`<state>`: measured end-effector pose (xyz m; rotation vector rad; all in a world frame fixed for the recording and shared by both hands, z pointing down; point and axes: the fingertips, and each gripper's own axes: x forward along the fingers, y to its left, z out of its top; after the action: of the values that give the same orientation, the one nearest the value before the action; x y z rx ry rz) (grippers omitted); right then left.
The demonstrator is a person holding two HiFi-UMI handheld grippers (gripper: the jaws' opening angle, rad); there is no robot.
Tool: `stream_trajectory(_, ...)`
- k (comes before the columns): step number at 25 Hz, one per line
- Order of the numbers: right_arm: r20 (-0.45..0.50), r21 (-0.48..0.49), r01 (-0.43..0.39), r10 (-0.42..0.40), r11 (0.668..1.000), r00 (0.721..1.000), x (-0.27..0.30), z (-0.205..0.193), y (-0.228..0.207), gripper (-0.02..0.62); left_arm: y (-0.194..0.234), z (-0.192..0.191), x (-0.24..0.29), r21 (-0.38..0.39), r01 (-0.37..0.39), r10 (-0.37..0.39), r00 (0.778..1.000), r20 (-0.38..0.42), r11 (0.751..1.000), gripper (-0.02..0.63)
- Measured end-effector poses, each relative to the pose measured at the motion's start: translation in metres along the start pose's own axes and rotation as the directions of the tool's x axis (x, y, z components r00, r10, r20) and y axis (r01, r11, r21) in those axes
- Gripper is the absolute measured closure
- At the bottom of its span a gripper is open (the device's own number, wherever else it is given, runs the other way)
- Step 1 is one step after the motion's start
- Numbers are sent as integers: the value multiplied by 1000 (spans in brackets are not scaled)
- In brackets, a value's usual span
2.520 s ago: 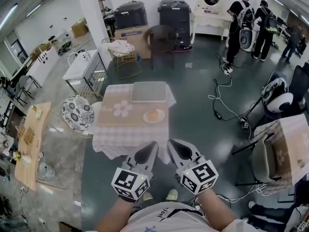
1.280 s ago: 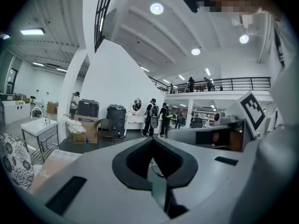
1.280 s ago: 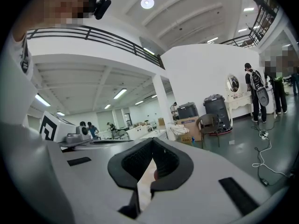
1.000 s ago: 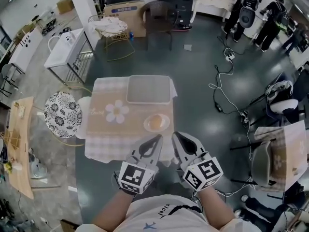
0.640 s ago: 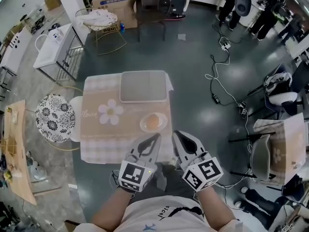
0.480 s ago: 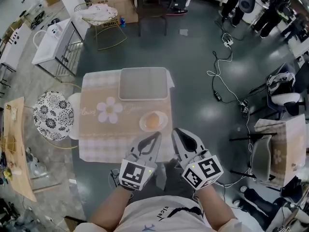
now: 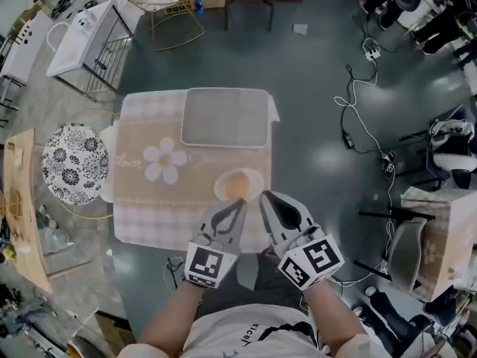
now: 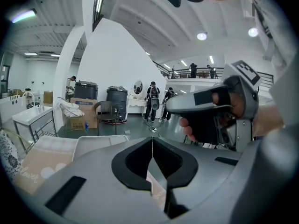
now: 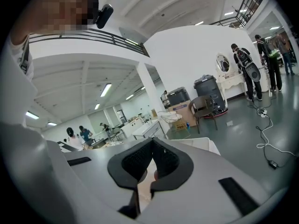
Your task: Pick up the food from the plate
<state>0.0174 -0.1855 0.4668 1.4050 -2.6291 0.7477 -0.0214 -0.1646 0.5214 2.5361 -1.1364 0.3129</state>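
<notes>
Food (image 7: 236, 186): a round, pale orange piece on the white plate (image 7: 219, 189); it lies just ahead of both pairs of jaw tips, a little right of the left pair's line and a little left of the right pair's; what kind of food it is, I cannot tell
Plate: on the near right part of the cloth-covered table (image 7: 149, 215); in the head view its near rim lies right by the tips; how high the jaws hang above it cannot be read
Tray (image 7: 223, 118): grey, beyond the plate, well ahead of the jaws; no part in this step
Step in hand: the approach, by my judgement; nothing is gripped yet
Doing it well: commit one gripper and hold the other aside; open the jaws wider than the food before going down, since closed tips would only push it; bring one pad to each side and keep both clear of the rim; close gently, as the piece looks soft; lift straight up so the plate does not drag
Left gripper (image 7: 240, 202): jaws fully together, tips meeting; the oval gap behind them is empty; it holds nothing and touches nothing visible
Right gripper (image 7: 263, 195): jaws likewise together at the tips; nothing held; only cloth shows through the gap behind them
Risk: a tip catching the rim and sliding the plate
</notes>
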Motion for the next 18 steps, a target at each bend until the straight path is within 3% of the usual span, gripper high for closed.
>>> stream_trajectory(10,-7,33,-4,5,999,1000,30,-37,-35,583,28,-60,40,-34,-15,14,999,-47,999,593)
stream_trajectory(18,-13,43,3,-3,999,1000,48,-64,-54,583,43,-94,63,-18,-31,30,997,-76,999,471)
